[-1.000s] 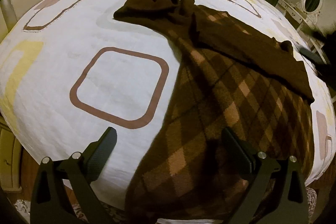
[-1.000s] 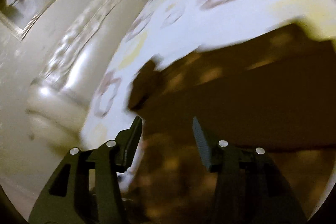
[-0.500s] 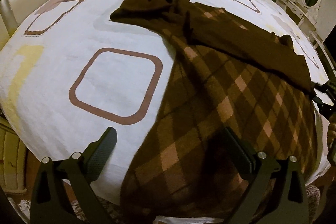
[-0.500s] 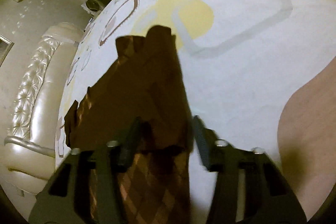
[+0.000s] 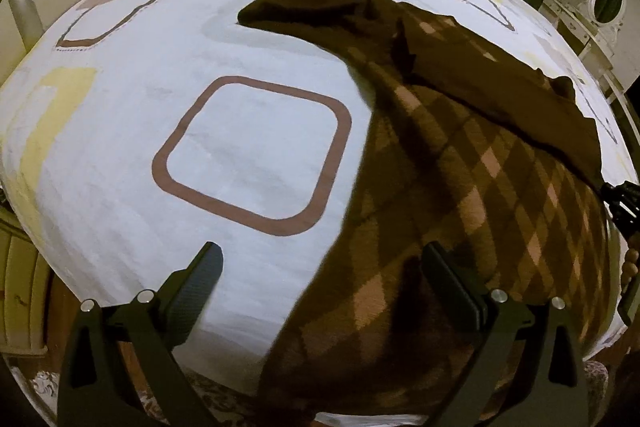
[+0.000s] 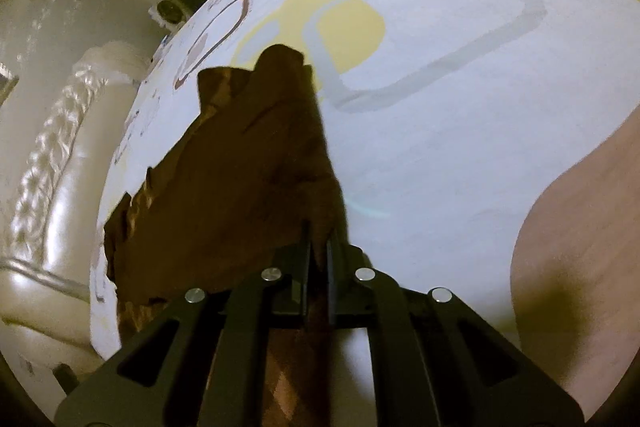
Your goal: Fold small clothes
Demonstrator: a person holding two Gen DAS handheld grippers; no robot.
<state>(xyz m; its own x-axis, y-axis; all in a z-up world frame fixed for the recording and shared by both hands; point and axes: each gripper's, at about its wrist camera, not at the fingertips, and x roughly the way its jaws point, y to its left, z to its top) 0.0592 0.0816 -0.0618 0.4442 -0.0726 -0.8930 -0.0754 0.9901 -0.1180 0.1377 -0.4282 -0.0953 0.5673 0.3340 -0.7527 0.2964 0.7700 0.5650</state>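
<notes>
Only the left wrist view shows the whole brown checked sweater (image 5: 460,187) spread toward the bed's (image 5: 140,131) near edge. The left gripper (image 5: 320,275) hovers released above it; the right gripper (image 6: 318,259), angled downward, is clenched on the sweater's edge.

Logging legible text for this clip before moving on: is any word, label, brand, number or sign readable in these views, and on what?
None readable in either view.
Sweater: only an argyle pattern, no tag or label showing.
Bedsheet: printed squares, no lettering.
Left gripper and right gripper: plain black, no markings visible.
</notes>
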